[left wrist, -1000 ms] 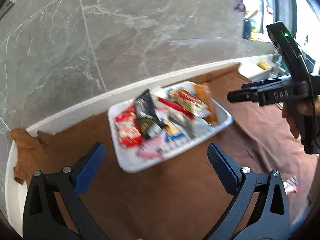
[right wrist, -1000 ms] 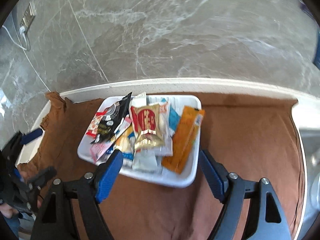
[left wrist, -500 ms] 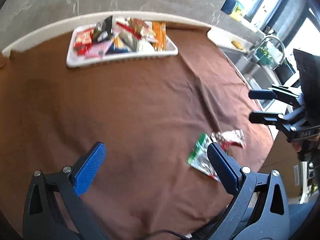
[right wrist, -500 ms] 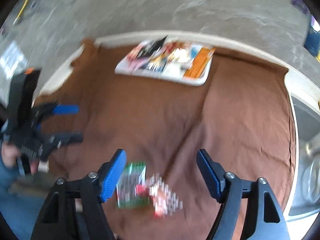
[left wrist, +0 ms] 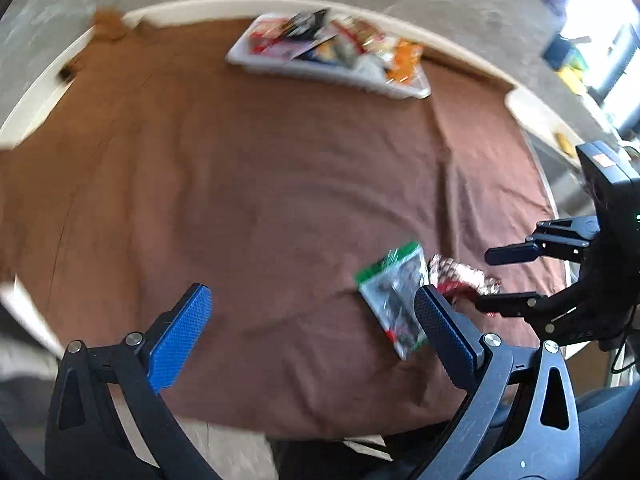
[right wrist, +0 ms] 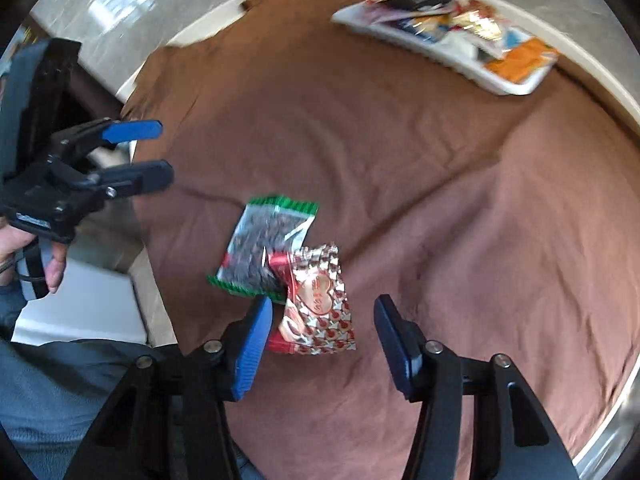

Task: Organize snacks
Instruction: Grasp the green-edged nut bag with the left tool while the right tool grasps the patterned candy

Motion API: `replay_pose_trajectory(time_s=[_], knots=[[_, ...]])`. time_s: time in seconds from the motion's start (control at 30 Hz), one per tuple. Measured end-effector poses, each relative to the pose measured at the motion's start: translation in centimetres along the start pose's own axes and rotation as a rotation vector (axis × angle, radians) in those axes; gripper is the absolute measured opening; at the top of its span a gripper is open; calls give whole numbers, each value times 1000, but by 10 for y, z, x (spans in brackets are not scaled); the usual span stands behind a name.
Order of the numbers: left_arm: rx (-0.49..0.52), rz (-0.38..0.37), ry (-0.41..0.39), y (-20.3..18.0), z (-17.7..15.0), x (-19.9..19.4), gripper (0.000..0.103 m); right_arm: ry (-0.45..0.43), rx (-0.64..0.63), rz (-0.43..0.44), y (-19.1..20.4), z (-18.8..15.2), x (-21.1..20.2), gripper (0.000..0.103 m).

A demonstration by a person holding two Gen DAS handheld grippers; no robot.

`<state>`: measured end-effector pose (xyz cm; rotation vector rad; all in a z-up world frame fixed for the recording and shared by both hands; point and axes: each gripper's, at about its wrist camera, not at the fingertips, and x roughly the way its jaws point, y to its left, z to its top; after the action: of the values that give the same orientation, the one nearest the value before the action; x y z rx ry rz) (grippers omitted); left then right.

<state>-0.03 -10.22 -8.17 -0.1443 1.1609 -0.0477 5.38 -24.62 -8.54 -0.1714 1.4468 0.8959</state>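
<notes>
Two snack packets lie on the brown cloth (right wrist: pixel 400 160) near its front edge: a green-edged clear packet (right wrist: pixel 266 246) of dark pieces and a red-and-silver heart-print packet (right wrist: pixel 318 308) overlapping it. Both show in the left wrist view, the green packet (left wrist: pixel 394 292) and the red-and-silver packet (left wrist: pixel 460 276). My right gripper (right wrist: pixel 322 340) is open, its jaws on either side of the heart packet, just above it. My left gripper (left wrist: pixel 312 336) is open and empty, left of the packets. A white tray (right wrist: pixel 496 82) full of mixed snacks sits at the far edge; it also shows in the left wrist view (left wrist: pixel 400 90).
A white counter rim (left wrist: pixel 200 4) and a marble wall run behind the cloth. A sink edge (right wrist: pixel 624 396) is at the right. A white box (right wrist: pixel 80 312) sits below the counter's left front. The person's legs are close below.
Both grippers pulled back from the tray to the front of the cloth. The right gripper came down over the two loose packets. The left gripper swung left.
</notes>
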Motion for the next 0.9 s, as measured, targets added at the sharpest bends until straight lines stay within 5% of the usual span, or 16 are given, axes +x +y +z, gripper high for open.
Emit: replay_pose_trajectory(time_s=[0.43,0.67,0.9], knots=[[-49,51,7,-8,-15,-3,103,93,-150,-22,18,23,34,55],[-29,50,26,-20,-11,10,103,103,-154,-38,20,28,36,38],[-4,115,78,-45,5,36,103,67,-115,-55,10,17,21,37]])
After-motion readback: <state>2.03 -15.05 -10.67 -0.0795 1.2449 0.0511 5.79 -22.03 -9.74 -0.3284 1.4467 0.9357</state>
